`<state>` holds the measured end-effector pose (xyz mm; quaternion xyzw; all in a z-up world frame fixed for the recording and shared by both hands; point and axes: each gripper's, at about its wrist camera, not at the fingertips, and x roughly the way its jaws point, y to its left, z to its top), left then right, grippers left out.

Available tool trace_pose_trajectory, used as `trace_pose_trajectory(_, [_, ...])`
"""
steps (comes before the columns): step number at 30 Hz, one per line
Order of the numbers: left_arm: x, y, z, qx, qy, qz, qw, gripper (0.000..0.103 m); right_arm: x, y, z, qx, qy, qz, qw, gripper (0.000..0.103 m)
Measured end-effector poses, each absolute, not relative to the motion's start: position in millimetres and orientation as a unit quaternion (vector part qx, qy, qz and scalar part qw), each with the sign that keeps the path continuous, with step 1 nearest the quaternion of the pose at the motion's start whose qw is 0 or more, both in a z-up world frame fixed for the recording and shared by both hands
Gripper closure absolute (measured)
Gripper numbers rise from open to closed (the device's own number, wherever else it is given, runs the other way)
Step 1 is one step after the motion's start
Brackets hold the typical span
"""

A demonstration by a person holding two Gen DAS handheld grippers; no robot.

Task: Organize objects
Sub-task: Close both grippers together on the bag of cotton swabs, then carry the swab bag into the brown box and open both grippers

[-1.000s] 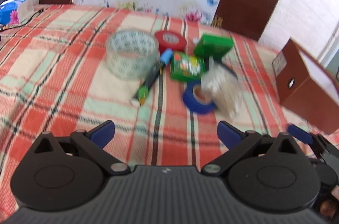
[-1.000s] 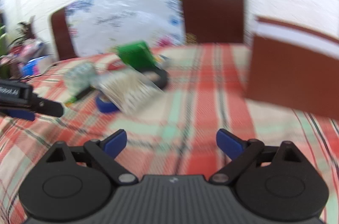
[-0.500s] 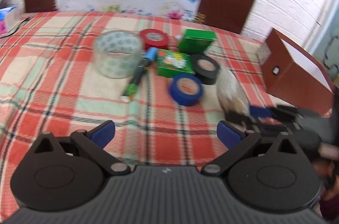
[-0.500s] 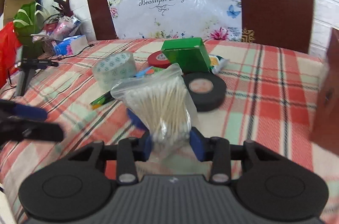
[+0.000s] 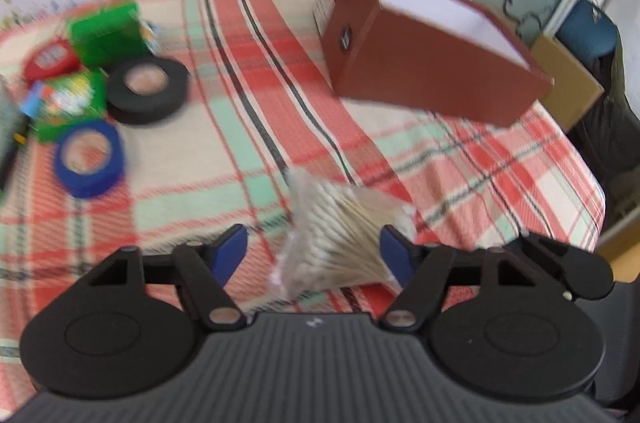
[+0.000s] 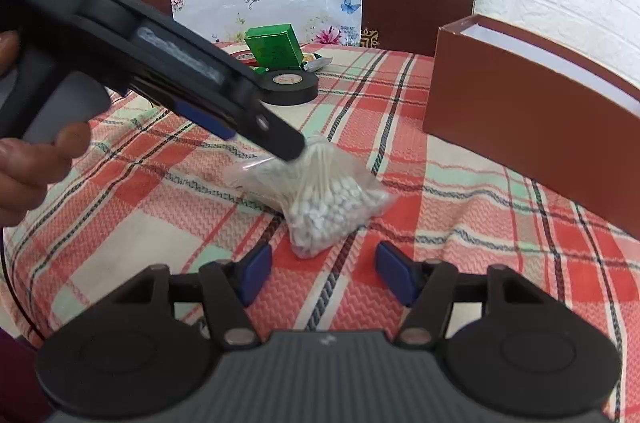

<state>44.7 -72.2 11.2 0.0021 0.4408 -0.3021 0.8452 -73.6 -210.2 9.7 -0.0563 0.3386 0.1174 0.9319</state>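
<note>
On the left of the surface (image 5: 224,159), a red tape roll (image 5: 50,61), a green box (image 5: 104,31), a small green pack (image 5: 66,101), a black tape roll (image 5: 146,89) and a blue tape roll (image 5: 88,159) sit bunched together, none yet sorted.

Further right, mid-cloth, the bag of cotton swabs (image 6: 320,199) rests between the clutter and the brown box (image 6: 520,127), well short of it. The left tongs (image 5: 310,251) have just been closing and stand half-wide around the bag; one pad touches the plastic, the other is apart, so no grip is made. The right tongs (image 6: 324,263) have just been opening and stand half-wide with nothing between them, the bag just ahead.

The swabs' long axis runs from the right tongs back towards the left tongs' tip, cotton heads facing the right wrist view. Whether the far end is lifted, I cannot tell.

At the right, the box stands open; its floor is hidden. Judging by this, the task has barely begun, with everything left to put away.
</note>
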Motion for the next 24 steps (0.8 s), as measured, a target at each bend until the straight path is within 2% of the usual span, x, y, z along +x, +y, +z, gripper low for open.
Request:
trace_pose_trajectory(2, [46.9, -76.5, 0.2, -0.022, 0.459, -0.329, 0.825, 0.052, -70.9, -206.8, 6.6, -0.049, 0.339, 0.128, 0.931, 0.046])
trace_pose_trajectory(3, [44.0, -79.6, 3.1, -0.020, 0.456, -0.326, 0.828, 0.055, -66.0, -206.2, 3.8, -0.045, 0.341, 0.131, 0.930, 0.056])
trace_pose_trajectory(4, [42.0, -83.1, 8.2, -0.008, 0.449, -0.323, 0.833, 0.058, -60.8, -205.5, 1.7, -0.045, 0.342, 0.120, 0.931, 0.062])
trace_pose_trajectory(6, [39.6, -89.6, 30.5, 0.004, 0.427, -0.337, 0.839, 0.060, -55.7, -210.8, 5.0, -0.040, 0.334, 0.105, 0.936, 0.070])
trace_pose_trajectory(7, [38.5, -95.1, 46.6, 0.006, 0.411, -0.349, 0.842, 0.060, -54.7, -216.8, 11.4, -0.031, 0.323, 0.097, 0.941, 0.071])
trace_pose_trajectory(12, [40.7, -151.4, 124.3, 0.031, 0.293, -0.409, 0.864, 0.060, -57.9, -255.2, 65.2, -0.037, 0.183, 0.015, 0.982, 0.072])
trace_pose_trajectory(15, [53.2, -198.6, 141.5, 0.042, 0.266, -0.432, 0.861, 0.060, -44.6, -282.6, 90.5, -0.049, 0.122, -0.053, 0.990, 0.072])
trace_pose_trajectory(17, [64.2, -230.2, 137.8, 0.064, 0.247, -0.435, 0.863, 0.059, -29.5, -304.3, 95.9, -0.045, 0.109, -0.090, 0.989, 0.072])
trace_pose_trajectory(18, [69.6, -244.5, 132.9, 0.080, 0.241, -0.429, 0.867, 0.053, -19.9, -315.0, 94.7, -0.044, 0.110, -0.109, 0.987, 0.070])
trace_pose_trajectory(19, [76.6, -257.3, 123.8, 0.096, 0.241, -0.407, 0.876, 0.040, -8.5, -324.9, 90.2, -0.049, 0.116, -0.130, 0.983, 0.065])
trace_pose_trajectory(21, [89.0, -270.9, 104.0, 0.118, 0.252, -0.352, 0.894, 0.042, 14.4, -342.4, 73.6, -0.063, 0.153, -0.177, 0.970, 0.059])
trace_pose_trajectory(23, [90.2, -260.5, 91.3, 0.108, 0.263, -0.349, 0.893, 0.042, 15.6, -357.8, 61.6, -0.026, 0.177, -0.190, 0.965, 0.061])
trace_pose_trajectory(24, [86.9, -251.8, 86.8, 0.105, 0.261, -0.350, 0.894, 0.041, 5.0, -361.7, 59.0, -0.003, 0.164, -0.183, 0.969, 0.060])
